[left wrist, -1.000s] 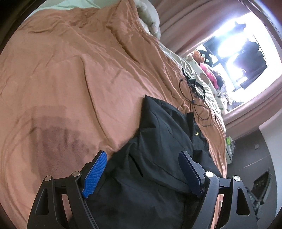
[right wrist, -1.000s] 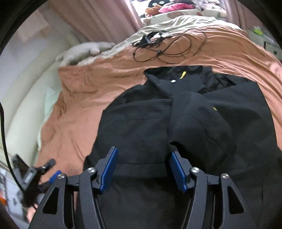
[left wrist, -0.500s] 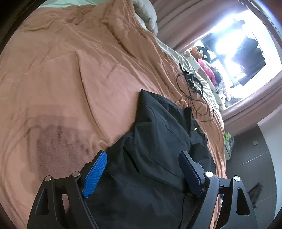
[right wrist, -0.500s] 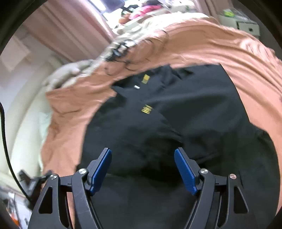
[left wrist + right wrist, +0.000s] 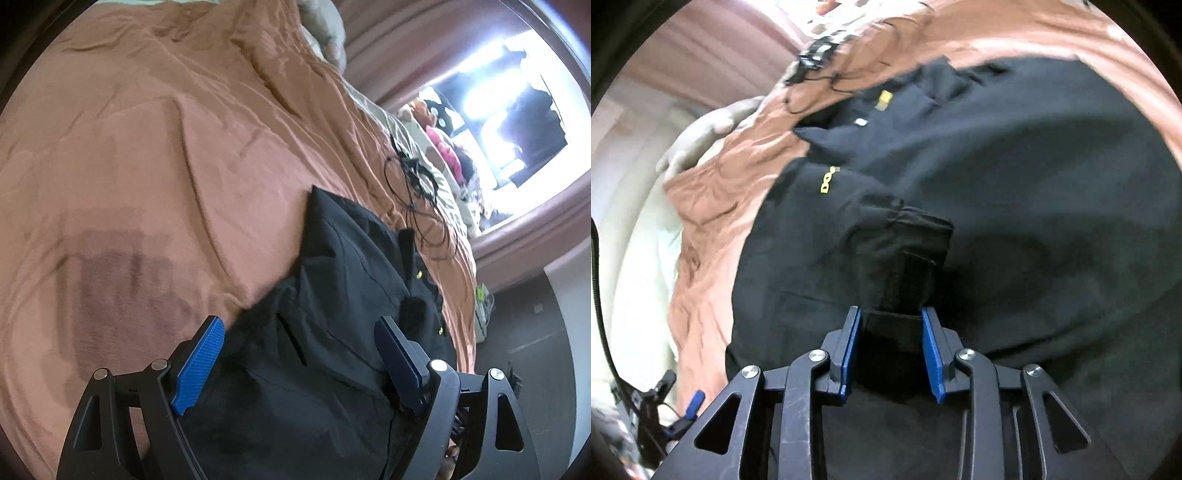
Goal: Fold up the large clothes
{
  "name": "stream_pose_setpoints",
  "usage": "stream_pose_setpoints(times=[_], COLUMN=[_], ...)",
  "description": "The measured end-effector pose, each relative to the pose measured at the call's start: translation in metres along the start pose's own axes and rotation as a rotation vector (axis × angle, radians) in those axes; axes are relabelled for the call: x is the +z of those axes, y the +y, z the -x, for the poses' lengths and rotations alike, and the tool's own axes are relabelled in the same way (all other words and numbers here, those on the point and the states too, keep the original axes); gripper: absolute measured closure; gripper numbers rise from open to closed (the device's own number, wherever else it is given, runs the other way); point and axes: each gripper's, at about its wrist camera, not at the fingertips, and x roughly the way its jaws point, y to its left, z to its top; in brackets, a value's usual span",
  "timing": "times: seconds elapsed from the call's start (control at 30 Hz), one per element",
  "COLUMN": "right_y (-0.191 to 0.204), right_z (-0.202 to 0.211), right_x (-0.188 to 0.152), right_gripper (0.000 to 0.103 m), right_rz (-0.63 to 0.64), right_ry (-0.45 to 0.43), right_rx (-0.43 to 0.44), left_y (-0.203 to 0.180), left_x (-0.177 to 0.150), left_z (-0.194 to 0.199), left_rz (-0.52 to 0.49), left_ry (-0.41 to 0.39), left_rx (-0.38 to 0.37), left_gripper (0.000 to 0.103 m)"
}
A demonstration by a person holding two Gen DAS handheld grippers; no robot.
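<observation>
A large black jacket point(image 5: 1015, 177) with small yellow marks lies spread on a bed with a rust-brown cover point(image 5: 147, 147). It also shows in the left wrist view point(image 5: 332, 295). My right gripper point(image 5: 892, 317) is shut on the cuff of a black sleeve point(image 5: 908, 258) that is folded over the jacket's middle. My left gripper point(image 5: 303, 332) is open and empty, hovering over the jacket's lower left part near its edge.
A tangle of black cables point(image 5: 421, 195) lies on the cover beyond the jacket's collar. A pale pillow point(image 5: 701, 136) sits at the bed's head. A window and stuffed toys point(image 5: 443, 144) are past the bed. Dark floor point(image 5: 535, 332) lies right of the bed.
My right gripper has closed from wide open onto the sleeve cuff and moved in over the jacket. My left gripper has stayed open and hardly moved.
</observation>
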Motion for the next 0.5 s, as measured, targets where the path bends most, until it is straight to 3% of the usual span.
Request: stream_pose_setpoints(times=[0.17, 0.33, 0.5], right_y=[0.053, 0.098, 0.115], right_z=[0.000, -0.006, -0.009], right_x=[0.007, 0.003, -0.010], right_gripper=[0.067, 0.066, 0.066], right_rz=[0.045, 0.087, 0.152], right_ry=[-0.018, -0.002, 0.015], right_rx=[0.081, 0.326, 0.345], left_y=[0.016, 0.023, 0.024], left_x=[0.006, 0.008, 0.009], left_z=[0.007, 0.006, 0.003], left_rz=[0.066, 0.094, 0.093], left_ry=[-0.030, -0.032, -0.019], left_rx=[0.007, 0.010, 0.010], left_gripper=[0.019, 0.019, 0.019])
